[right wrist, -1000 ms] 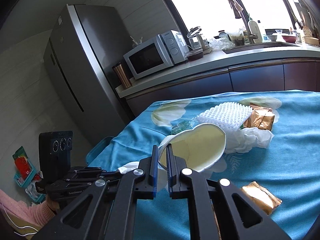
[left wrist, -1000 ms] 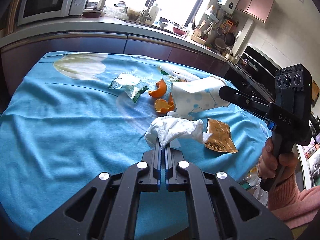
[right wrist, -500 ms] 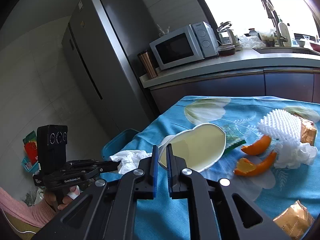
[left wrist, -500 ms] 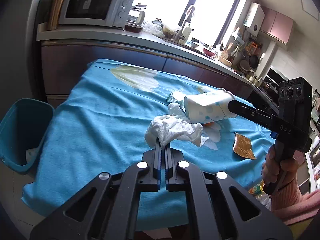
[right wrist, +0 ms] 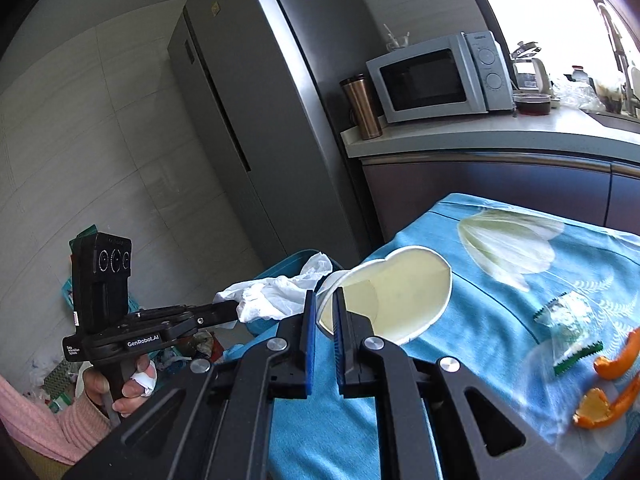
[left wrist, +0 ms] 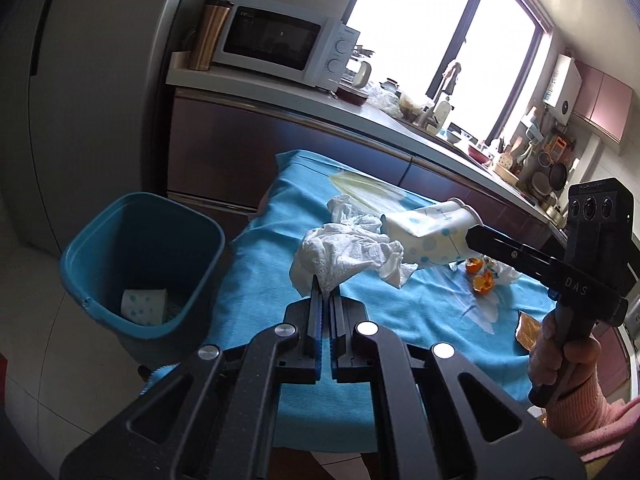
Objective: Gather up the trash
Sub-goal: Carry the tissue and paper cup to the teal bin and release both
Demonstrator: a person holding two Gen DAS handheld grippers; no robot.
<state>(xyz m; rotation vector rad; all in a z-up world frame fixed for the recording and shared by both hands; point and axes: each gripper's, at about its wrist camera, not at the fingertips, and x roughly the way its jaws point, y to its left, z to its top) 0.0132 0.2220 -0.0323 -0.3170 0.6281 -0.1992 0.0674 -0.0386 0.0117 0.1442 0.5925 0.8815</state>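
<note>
My left gripper (left wrist: 325,288) is shut on a crumpled white tissue (left wrist: 344,252) and holds it in the air above the left end of the blue-clothed table (left wrist: 420,320). My right gripper (right wrist: 325,300) is shut on the rim of a squashed white paper cup with blue dots (right wrist: 392,300), which also shows in the left wrist view (left wrist: 432,236). The tissue (right wrist: 276,296) hangs just left of the cup. A blue trash bin (left wrist: 140,264) stands on the floor left of the table with a dotted cup (left wrist: 144,306) inside.
Orange peels (right wrist: 608,384) and a clear wrapper with green edges (right wrist: 568,328) lie on the cloth; a gold wrapper (left wrist: 528,330) lies near the front right edge. Behind are a counter with a microwave (left wrist: 280,40) and a grey fridge (right wrist: 240,120).
Both grippers have swung left with the tissue and the cup, from over the table's middle toward its left end. The trash bin has come fully into the left wrist view.
</note>
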